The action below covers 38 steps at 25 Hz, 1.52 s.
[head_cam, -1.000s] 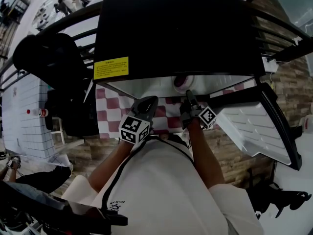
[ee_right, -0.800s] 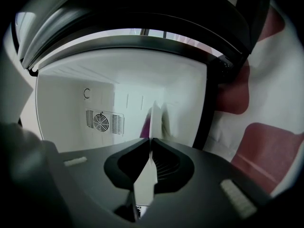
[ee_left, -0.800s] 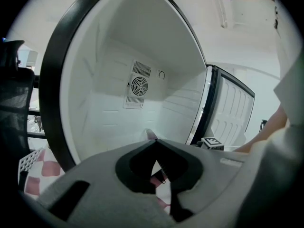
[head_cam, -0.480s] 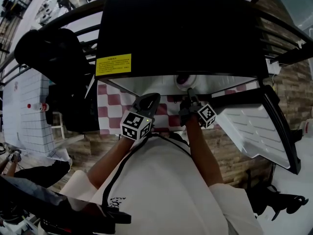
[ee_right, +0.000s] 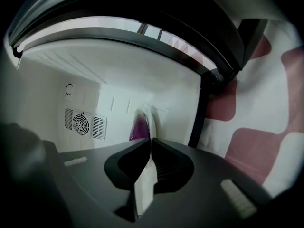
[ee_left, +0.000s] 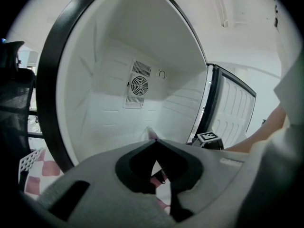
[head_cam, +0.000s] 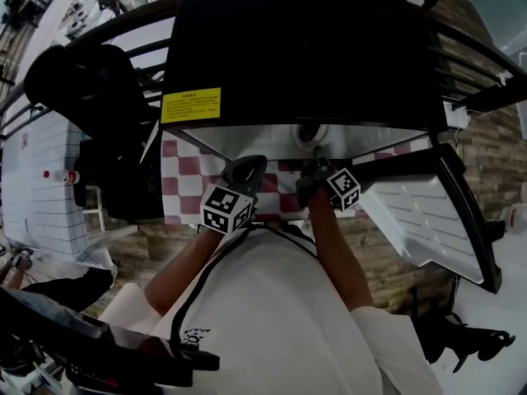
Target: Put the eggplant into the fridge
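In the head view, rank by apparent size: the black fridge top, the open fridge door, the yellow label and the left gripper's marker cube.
1. black fridge top
2. open fridge door
3. yellow label and left gripper's marker cube: about alike; the cube is nearer, so unranked.

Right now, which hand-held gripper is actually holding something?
The right hand-held gripper: its jaws pinch the white wrapping with the purple eggplant at its far end. The left hand-held gripper is shut on nothing.

I see the surface (head_cam: 186, 179) under a red-and-white checked cloth (head_cam: 280, 197). The black fridge (head_cam: 305, 48) stands on it, its door (head_cam: 420, 212) open at the right.
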Each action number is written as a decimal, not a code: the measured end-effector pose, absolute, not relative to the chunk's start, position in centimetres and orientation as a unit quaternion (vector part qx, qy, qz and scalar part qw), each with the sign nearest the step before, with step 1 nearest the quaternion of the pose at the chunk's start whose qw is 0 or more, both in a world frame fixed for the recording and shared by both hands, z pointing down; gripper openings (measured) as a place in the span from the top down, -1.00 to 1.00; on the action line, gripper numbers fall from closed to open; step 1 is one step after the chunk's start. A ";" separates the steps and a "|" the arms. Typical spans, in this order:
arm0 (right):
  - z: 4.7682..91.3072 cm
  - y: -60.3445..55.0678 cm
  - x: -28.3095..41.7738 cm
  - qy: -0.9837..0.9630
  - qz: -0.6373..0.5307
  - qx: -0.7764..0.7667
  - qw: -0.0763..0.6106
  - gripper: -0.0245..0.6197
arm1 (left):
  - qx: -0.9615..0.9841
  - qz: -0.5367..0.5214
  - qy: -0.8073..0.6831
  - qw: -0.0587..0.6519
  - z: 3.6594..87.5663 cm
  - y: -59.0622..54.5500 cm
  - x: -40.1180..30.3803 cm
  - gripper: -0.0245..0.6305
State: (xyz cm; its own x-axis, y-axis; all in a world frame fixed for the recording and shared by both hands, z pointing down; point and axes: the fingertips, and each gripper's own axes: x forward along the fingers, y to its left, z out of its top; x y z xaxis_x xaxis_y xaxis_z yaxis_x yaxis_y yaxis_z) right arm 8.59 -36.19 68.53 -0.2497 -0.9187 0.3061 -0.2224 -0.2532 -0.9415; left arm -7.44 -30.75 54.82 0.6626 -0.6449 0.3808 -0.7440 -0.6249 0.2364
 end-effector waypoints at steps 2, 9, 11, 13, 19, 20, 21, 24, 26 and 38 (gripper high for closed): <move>68.5 -36.2 8.7 0.542 -0.578 -0.542 0.280 0.85 | 0.892 0.129 -0.389 0.191 54.8 -30.6 -7.3 0.92; 68.1 -36.4 8.8 0.573 -0.557 -0.555 0.229 0.74 | 0.891 0.128 -0.392 0.191 54.7 -30.3 -7.0 0.92; 67.9 -36.4 8.7 0.580 -0.553 -0.556 0.222 0.73 | 0.891 0.128 -0.392 0.190 54.6 -30.2 -6.9 0.92; 67.8 -36.2 8.6 0.587 -0.549 -0.556 0.212 0.63 | 0.891 0.128 -0.392 0.188 54.5 -30.1 -6.7 0.92; 67.6 -35.8 8.2 0.622 -0.531 -0.553 0.161 0.28 | 0.891 0.128 -0.393 0.187 54.5 -29.6 -6.2 0.92; 67.5 -35.8 8.1 0.631 -0.526 -0.550 0.148 0.19 | 0.891 0.128 -0.393 0.187 54.5 -29.5 -6.1 0.92; 67.5 -35.8 8.0 0.638 -0.522 -0.549 0.137 0.12 | 0.891 0.128 -0.393 0.186 54.4 -29.5 -6.0 0.92; 67.1 -35.7 8.2 0.644 -0.521 -0.545 0.133 0.08 | 0.892 0.125 -0.394 0.184 54.2 -29.4 -5.7 0.92; 66.7 -35.3 8.4 0.646 -0.521 -0.541 0.135 0.10 | 0.891 0.123 -0.396 0.184 54.1 -29.3 -5.6 0.92; 60.6 -31.8 6.8 0.710 -0.504 -0.467 0.153 0.66 | 0.883 0.101 -0.421 0.184 52.5 -29.5 -6.1 0.92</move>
State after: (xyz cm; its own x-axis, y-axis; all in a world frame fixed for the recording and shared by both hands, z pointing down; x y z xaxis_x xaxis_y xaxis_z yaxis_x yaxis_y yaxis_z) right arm 6.77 -31.79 60.61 -0.5177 -0.8173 0.2530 -0.5083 0.0560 -0.8593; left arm -6.08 -29.51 52.55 0.6261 -0.7055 0.3321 -0.7794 -0.5787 0.2401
